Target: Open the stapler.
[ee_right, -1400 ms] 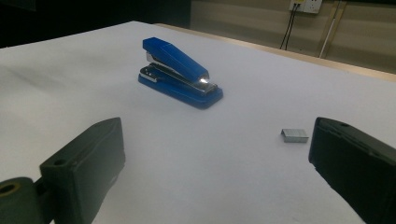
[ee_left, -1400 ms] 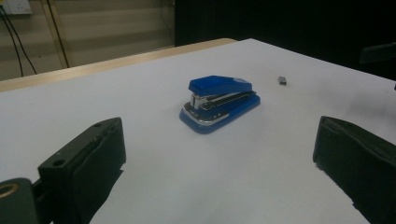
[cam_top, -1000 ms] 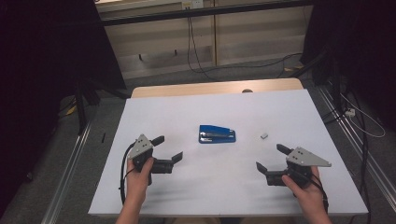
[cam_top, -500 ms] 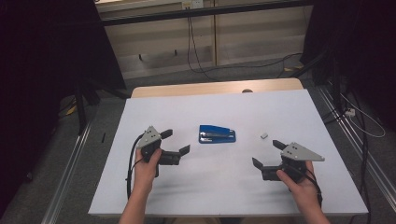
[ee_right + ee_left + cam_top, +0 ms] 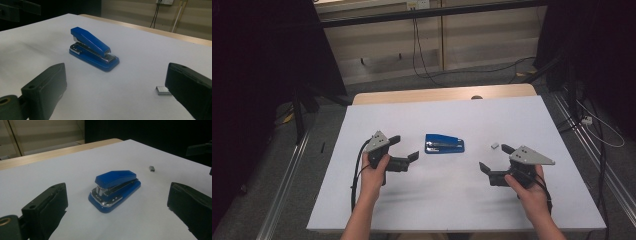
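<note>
A blue stapler [image 5: 444, 143] lies flat on the white table [image 5: 452, 200], near the middle. In the left gripper view the stapler [image 5: 114, 189] sits just ahead, between the wide jaws. My left gripper [image 5: 404, 148] is open, close to the stapler's left end and not touching it. My right gripper [image 5: 496, 158] is open too, to the stapler's right and nearer the front. A small strip of staples [image 5: 495, 146] lies right of the stapler; in the right gripper view the strip [image 5: 163, 90] rests by the right jaw, with the stapler [image 5: 93, 49] farther off.
Beyond the white surface a wooden table edge [image 5: 442, 94] runs along the far side. Cables [image 5: 422, 50] trail over the floor behind. Metal rails [image 5: 287, 175] flank the table on both sides.
Both grippers have moved inward toward the stapler: the left one rightward and slightly forward, the right one leftward. The stapler and staples have not moved.
</note>
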`<state>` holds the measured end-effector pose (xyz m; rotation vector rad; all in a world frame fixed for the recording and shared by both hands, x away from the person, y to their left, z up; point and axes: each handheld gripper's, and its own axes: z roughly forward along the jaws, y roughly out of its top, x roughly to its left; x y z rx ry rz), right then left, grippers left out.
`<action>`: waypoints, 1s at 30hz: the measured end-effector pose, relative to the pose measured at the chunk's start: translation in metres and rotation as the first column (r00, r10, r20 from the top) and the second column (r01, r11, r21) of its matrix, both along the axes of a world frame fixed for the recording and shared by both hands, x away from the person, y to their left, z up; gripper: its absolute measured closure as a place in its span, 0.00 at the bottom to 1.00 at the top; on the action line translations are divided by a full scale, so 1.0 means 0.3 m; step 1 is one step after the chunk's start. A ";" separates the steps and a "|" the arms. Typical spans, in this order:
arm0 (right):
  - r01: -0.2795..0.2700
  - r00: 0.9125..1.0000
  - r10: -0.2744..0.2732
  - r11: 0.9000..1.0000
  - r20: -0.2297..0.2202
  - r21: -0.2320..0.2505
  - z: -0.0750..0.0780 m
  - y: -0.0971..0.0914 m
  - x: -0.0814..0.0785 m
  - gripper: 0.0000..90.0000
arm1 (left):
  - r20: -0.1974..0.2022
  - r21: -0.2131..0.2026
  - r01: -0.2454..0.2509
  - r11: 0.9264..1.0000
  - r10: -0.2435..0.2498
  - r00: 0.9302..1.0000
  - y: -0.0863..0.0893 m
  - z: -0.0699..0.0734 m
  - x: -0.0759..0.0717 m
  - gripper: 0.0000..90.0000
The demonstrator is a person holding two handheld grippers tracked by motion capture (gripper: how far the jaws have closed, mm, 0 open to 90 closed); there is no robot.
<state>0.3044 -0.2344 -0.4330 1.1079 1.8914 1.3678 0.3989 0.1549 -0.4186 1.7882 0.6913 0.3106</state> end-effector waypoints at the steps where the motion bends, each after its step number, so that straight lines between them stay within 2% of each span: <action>1: -0.003 1.000 0.003 1.000 -0.002 -0.002 0.001 0.002 0.004 0.04 | 0.002 -0.002 0.007 1.000 -0.007 1.000 -0.002 0.002 0.006 0.03; 3: -0.007 1.000 0.007 1.000 -0.002 -0.004 0.002 0.009 0.014 0.04 | 0.002 -0.016 0.004 1.000 -0.004 1.000 -0.009 0.006 0.023 0.03; 6: -0.012 1.000 0.012 1.000 -0.002 -0.017 0.004 0.022 0.030 0.04 | 0.005 0.000 0.014 1.000 -0.014 1.000 -0.024 0.016 0.045 0.03; 9: -0.019 1.000 0.019 1.000 -0.002 -0.016 0.004 0.030 0.042 0.04 | 0.013 -0.012 0.023 1.000 -0.023 1.000 -0.033 0.017 0.057 0.03; 13: -0.022 1.000 0.022 1.000 -0.008 -0.015 0.007 0.045 0.063 0.04 | 0.018 0.016 0.031 0.999 -0.031 0.999 -0.042 0.015 0.080 0.04; 15: -0.025 1.000 0.025 0.999 -0.004 -0.020 0.013 0.057 0.080 0.04 | 0.021 0.013 0.038 0.999 -0.038 0.999 -0.047 0.016 0.090 0.04; 20: -0.026 1.000 0.026 0.999 0.002 -0.021 0.023 0.073 0.106 0.04 | 0.014 -0.006 0.034 0.999 -0.034 0.999 -0.055 0.016 0.111 0.05; 24: -0.035 0.999 0.035 0.999 0.006 -0.030 0.037 0.088 0.128 0.04 | 0.006 0.032 0.038 0.999 -0.038 0.999 -0.058 0.011 0.143 0.05; 26: -0.040 0.999 0.041 0.998 0.007 -0.038 0.040 0.092 0.136 0.04 | -0.008 0.034 0.047 0.998 -0.046 0.999 -0.061 0.007 0.167 0.05; 30: -0.042 0.999 0.042 0.998 -0.001 -0.041 0.037 0.106 0.159 0.05 | -0.007 0.025 0.046 0.999 -0.046 0.999 -0.067 0.000 0.195 0.06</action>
